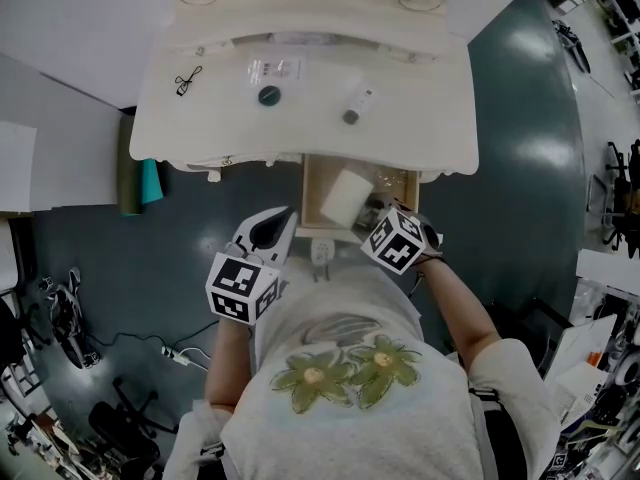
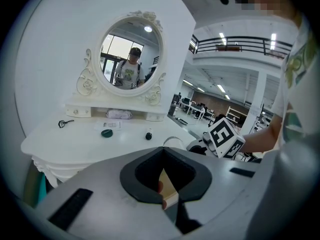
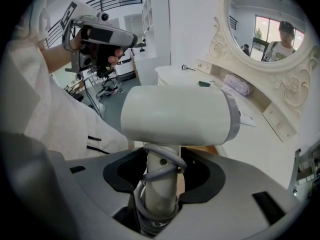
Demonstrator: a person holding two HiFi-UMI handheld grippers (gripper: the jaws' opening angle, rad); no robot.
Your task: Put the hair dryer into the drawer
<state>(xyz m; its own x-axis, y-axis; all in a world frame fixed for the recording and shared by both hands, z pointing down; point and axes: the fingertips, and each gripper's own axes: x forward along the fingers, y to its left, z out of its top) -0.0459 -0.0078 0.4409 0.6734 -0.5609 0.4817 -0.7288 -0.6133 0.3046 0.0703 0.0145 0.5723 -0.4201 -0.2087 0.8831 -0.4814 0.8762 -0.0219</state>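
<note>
The white hair dryer [image 1: 345,196] hangs over the open wooden drawer [image 1: 310,196] at the middle of the vanity table's front. My right gripper [image 1: 378,218] is shut on its handle. In the right gripper view the dryer's barrel [image 3: 175,115] lies crosswise above the jaws, and the grey cord is wound round the handle [image 3: 159,181] between them. My left gripper [image 1: 270,233] floats just left of the drawer front, apart from it. Its jaws meet with nothing held [image 2: 167,194]. The left gripper view shows the right gripper's marker cube [image 2: 226,136].
On the white vanity top [image 1: 420,118] lie a black hair tie [image 1: 187,80], a clear packet [image 1: 275,68], a dark round lid [image 1: 269,95] and a small bottle [image 1: 356,108]. An oval mirror [image 2: 131,54] stands behind. A teal object [image 1: 150,180] leans at the table's left; a cable and power strip [image 1: 175,353] lie on the floor.
</note>
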